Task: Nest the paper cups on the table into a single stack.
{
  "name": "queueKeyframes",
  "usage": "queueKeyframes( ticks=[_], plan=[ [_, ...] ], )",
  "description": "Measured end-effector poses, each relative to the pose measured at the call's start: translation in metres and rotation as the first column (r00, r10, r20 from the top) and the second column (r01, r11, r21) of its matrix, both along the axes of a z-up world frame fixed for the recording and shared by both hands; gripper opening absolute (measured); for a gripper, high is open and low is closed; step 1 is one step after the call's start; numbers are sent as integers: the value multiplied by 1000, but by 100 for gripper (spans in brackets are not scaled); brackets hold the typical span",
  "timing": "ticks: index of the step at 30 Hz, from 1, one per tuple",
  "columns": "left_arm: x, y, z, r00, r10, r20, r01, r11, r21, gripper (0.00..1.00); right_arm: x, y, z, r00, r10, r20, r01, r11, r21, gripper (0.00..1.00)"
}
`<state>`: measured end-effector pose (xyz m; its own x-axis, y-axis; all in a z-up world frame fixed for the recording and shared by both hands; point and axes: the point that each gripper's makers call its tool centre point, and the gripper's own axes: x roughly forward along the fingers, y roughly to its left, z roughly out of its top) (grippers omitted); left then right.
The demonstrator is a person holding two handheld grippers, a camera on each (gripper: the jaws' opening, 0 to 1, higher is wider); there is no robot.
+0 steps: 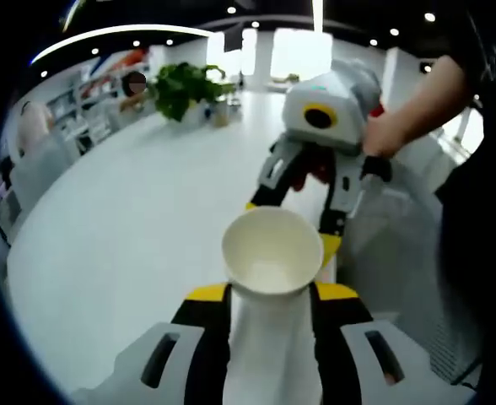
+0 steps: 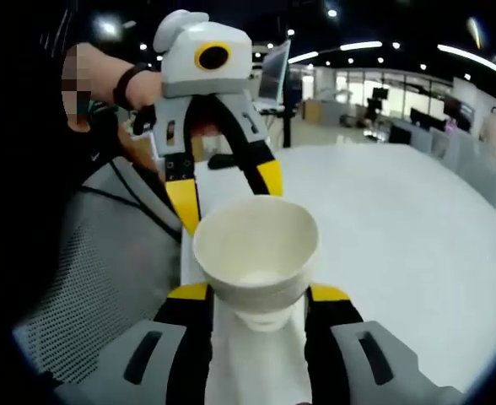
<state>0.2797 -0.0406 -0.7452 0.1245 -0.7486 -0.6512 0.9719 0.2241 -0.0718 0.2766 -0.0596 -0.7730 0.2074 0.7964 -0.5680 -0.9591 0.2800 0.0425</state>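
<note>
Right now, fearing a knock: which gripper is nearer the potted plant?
Right, probably: the right gripper hangs partway across the table toward the potted plant; the left gripper sits farther back.

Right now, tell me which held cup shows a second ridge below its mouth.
The cup in the right gripper: a smaller ring sits under its flared mouth. The left gripper holds a cup that runs smooth down between the jaws.

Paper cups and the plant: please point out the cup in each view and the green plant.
left cup point(image 1: 272, 251), left gripper view, on its inner wall.
right cup point(image 2: 256, 245), right gripper view, on its inner wall.
plant point(image 1: 185, 87), left gripper view, on its leaves.
</note>
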Motion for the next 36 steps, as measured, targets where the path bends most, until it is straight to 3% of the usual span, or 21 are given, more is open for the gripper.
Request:
queueKeyframes(
  ticks=[8,19,36],
  plan=[
    [34,-1,8,999,11,40,-11,1000,5,30,37,-7,11,1000,-16,17,16,1000,4,39],
    [64,-7,10,998,29,50,-29,1000,3,31,67,-10,12,1000,-11,18,11,1000,5,39],
    [117,-19,-3,998,42,48,-42,999,11,34,121,-20,-4,1000,-23,2,23,1000,21,39]
  ],
)
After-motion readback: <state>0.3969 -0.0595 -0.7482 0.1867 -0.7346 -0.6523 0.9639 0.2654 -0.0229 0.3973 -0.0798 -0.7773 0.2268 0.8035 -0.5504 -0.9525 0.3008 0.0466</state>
